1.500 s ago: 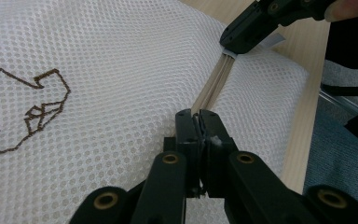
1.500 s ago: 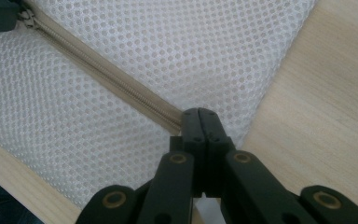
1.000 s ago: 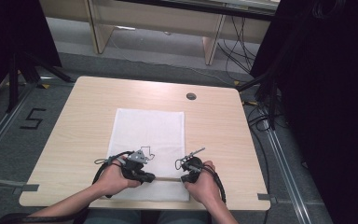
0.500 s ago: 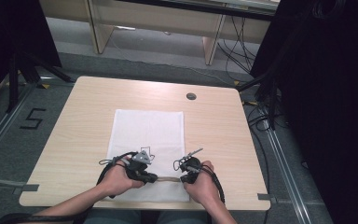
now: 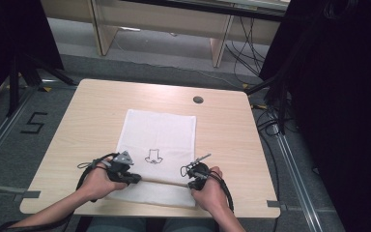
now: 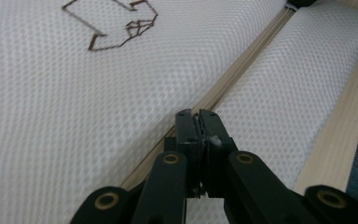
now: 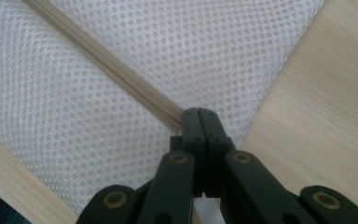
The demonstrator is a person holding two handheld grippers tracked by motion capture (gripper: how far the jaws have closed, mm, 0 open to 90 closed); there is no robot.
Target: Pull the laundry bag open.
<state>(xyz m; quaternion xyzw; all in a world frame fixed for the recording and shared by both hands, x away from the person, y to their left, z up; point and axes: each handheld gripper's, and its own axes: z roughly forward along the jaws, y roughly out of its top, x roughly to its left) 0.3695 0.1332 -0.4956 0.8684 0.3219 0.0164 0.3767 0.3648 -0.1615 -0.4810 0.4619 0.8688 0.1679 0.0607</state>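
Both grippers pinched on mesh bag's zipper, near table edge

White mesh bag lies flat mid-table. Left gripper clamps sthg small at zipper, prob. the pull, mostly hidden btw jaws. Right gripper closed on zipper end; fabric in grip not visible.

mesh bag: white, honeycomb weave, brown outline print | zipper: beige | table: light wood

White mesh cloth bag (dimpled weave), beige woven zipper tape, matt pale wood-grain table
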